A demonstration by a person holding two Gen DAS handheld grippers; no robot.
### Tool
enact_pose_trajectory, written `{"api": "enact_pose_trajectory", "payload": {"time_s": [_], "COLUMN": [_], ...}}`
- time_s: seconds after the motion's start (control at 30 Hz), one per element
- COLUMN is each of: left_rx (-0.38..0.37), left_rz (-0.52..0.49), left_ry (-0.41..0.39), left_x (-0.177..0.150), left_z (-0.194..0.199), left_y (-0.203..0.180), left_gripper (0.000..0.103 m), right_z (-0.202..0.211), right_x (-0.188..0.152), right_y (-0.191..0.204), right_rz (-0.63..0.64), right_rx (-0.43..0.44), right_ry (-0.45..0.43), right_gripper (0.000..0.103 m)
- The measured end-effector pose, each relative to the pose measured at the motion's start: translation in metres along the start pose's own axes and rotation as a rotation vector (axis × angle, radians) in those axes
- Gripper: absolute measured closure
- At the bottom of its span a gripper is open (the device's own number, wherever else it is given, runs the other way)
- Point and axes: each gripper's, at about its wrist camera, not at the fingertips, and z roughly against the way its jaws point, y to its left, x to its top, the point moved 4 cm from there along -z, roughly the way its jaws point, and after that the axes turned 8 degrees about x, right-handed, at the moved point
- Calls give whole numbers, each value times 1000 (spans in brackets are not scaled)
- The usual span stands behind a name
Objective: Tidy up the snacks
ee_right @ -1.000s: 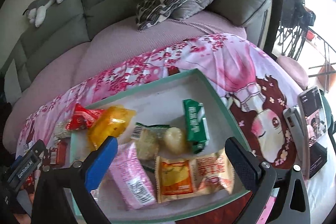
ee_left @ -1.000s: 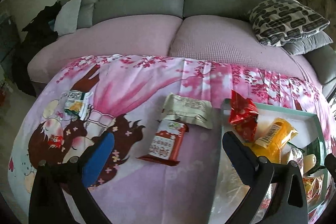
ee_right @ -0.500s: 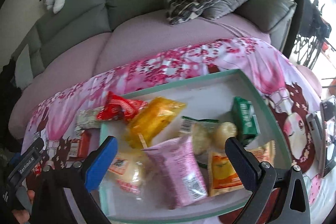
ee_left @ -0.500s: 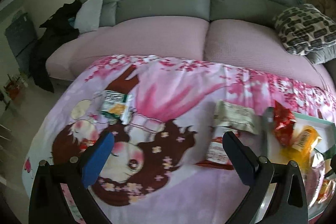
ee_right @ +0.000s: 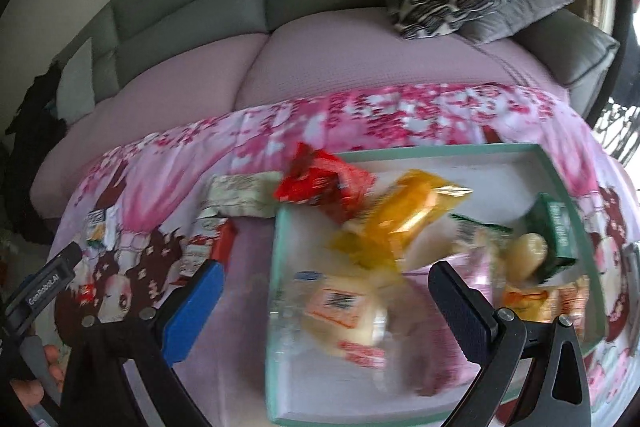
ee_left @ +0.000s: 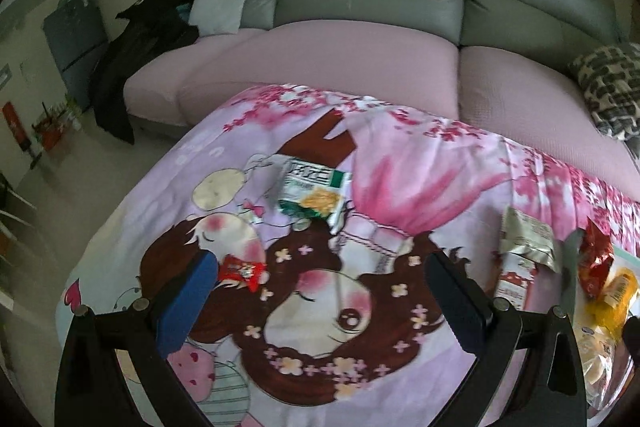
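Left claw (ee_left: pixel 320 291), jaws wide and empty; small red candy (ee_left: pixel 241 271) touching its left finger, green packet (ee_left: pixel 314 195) ahead. Right claw (ee_right: pixel 324 301) likewise empty above tray (ee_right: pixel 440 153). Risk: closing off-centre would nudge the candy aside.

Pink cartoon-print cloth (ee_left: pixel 400 187) over table, snacks and tray on top
Green-white packet (ee_left: pixel 314 193), small red candy (ee_left: pixel 242 271), beige packet (ee_left: pixel 526 239), red-white packet (ee_left: pixel 514 283) lying loose on cloth; teal-rimmed tray (ee_right: pixel 440 149) at right end, red packet (ee_right: pixel 324 183) overhanging rim
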Motion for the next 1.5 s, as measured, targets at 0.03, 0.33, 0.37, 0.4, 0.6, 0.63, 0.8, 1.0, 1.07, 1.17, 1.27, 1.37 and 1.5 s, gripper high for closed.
{"api": "enact_pose_trajectory", "payload": {"time_s": [0.03,0.33,0.37,0.4,0.6,0.63,0.8,1.0,1.07,1.17,1.27,1.37,1.5], "left_rx": [2,-7,-9,-11,-83,-94,-162,-188,-210,-233,-209,-201,-237], "left_rz": [7,57,65,69,51,48,59,-1,-13,-54,-115,-125,-116], "left_ry": [5,43,51,56,91,91,107,133,132,123,128,148,169], "left_x": [0,3,4,5,12,12,18,23,29,37,39,39,36], "left_z": [-3,-28,-34,-38,-62,-64,-82,-104,-110,-115,-122,-129,-132], "left_y": [5,37,41,44,49,49,48,31,25,15,5,3,-1], "left_gripper": [0,0,0,0,0,0,0,1,1,1,5,20,34], "right_z": [-3,-34,-38,-42,-59,-60,-77,-90,-94,-97,-101,-105,-107], "right_x": [-1,-7,-8,-8,-6,-6,-7,-9,-11,-12,-13,-14,-15], "right_y": [7,66,70,75,92,93,97,94,94,93,94,95,97], "right_rz": [5,79,83,90,104,103,103,97,95,96,98,103,104], "right_rx": [12,115,120,124,118,117,109,84,74,65,66,62,65], "right_ry": [2,12,15,16,14,14,35,51,58,59,64,71,78], "right_gripper": [0,0,0,0,0,0,1,8,12,17,22,31,48]}}
